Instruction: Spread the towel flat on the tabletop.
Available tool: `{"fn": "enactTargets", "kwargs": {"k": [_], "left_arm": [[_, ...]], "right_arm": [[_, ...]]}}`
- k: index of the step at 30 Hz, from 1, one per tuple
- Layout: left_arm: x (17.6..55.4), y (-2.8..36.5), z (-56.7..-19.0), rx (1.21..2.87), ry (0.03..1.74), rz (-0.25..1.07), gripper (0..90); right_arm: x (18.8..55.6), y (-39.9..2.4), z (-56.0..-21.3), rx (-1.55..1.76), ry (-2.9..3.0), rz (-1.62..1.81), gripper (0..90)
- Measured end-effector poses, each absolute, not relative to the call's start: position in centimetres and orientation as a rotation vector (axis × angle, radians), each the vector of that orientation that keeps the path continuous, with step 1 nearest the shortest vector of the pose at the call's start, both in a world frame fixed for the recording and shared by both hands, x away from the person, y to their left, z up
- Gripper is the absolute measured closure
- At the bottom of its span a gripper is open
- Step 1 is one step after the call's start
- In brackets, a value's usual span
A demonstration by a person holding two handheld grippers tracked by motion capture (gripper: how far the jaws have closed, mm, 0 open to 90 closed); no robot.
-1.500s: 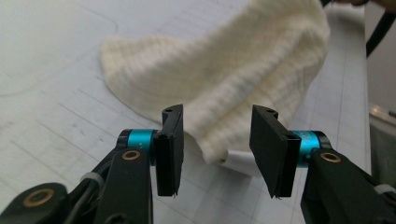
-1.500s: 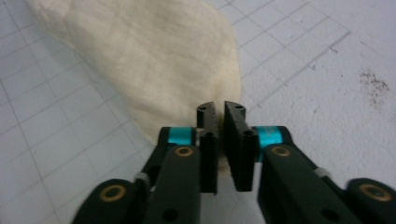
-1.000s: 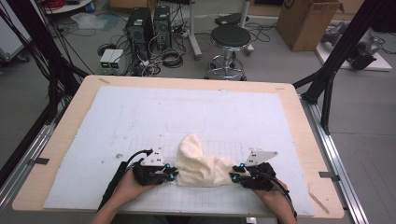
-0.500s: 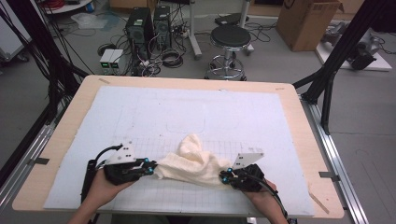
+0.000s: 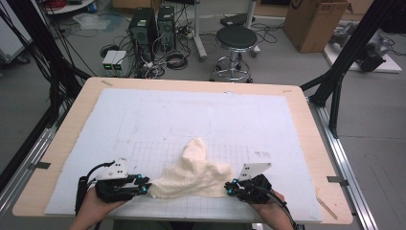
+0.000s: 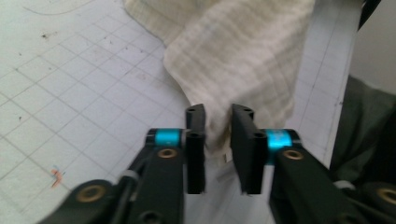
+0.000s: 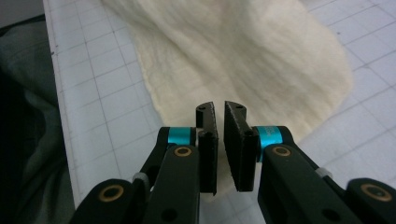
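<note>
The left gripper [image 5: 143, 184], a black two-jaw tool with blue bands at its fingers, lies low over the near left part of the table, and its jaws have just been opening: in the left gripper view [image 6: 218, 140] they stand apart with a corner of the cream, waffle-textured cloth [image 6: 243, 60] lying in the gap between them, and the pads do not press on it. The right gripper [image 5: 232, 188], of the same build, sits at the near right, with its jaws nearly together; in the right gripper view [image 7: 219, 140] a thin edge of the cloth [image 7: 243, 56] runs into the narrow slot between them and they are clamped on it.

The cloth [image 5: 196, 172] rests crumpled on the white gridded mat [image 5: 158, 120] that covers the light wooden table [image 5: 316, 143], near the front edge and between the two grippers. Its bulk spreads low from one gripper to the other, and a rumpled peak rises from its middle toward the far side of the table. A grey three-cornered plate [image 5: 114, 170] stands on top of the left gripper and another [image 5: 253, 170] on the right one. The person's hands come in from the bottom of the high view, one behind each tool. Beyond the table a black round stool [image 5: 234, 38] stands on the grey floor, near two dark computer towers [image 5: 153, 24] and a brown cardboard box [image 5: 313, 19].
</note>
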State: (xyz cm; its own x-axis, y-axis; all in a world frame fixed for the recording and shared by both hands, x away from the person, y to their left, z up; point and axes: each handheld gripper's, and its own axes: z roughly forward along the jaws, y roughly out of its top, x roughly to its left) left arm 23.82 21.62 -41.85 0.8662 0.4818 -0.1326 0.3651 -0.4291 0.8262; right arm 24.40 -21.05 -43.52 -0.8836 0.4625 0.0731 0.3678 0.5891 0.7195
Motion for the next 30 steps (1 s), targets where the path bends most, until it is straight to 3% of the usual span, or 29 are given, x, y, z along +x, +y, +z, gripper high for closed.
{"fn": "enactTargets", "kwargs": {"k": [3, 12, 17, 30], "left_arm": [[24.9, 21.6, -40.7, 2.02, 0.618, 0.157, 62.8], [30.5, 16.6, -38.4, 2.031, 0.608, 0.221, 62.0], [34.2, 13.4, -38.8, 2.047, 0.646, 0.209, 63.5], [40.3, 8.1, -41.3, 2.139, 0.71, 0.157, 62.9]], "right_arm": [[24.7, -21.4, -43.1, 0.717, 2.651, 1.209, 76.1], [25.8, -21.8, -42.8, 0.741, 2.577, 1.248, 65.8], [26.2, -22.2, -42.7, 0.763, 2.551, 1.271, 59.0], [27.5, -22.9, -42.7, 0.795, 2.518, 1.313, 54.0]]}}
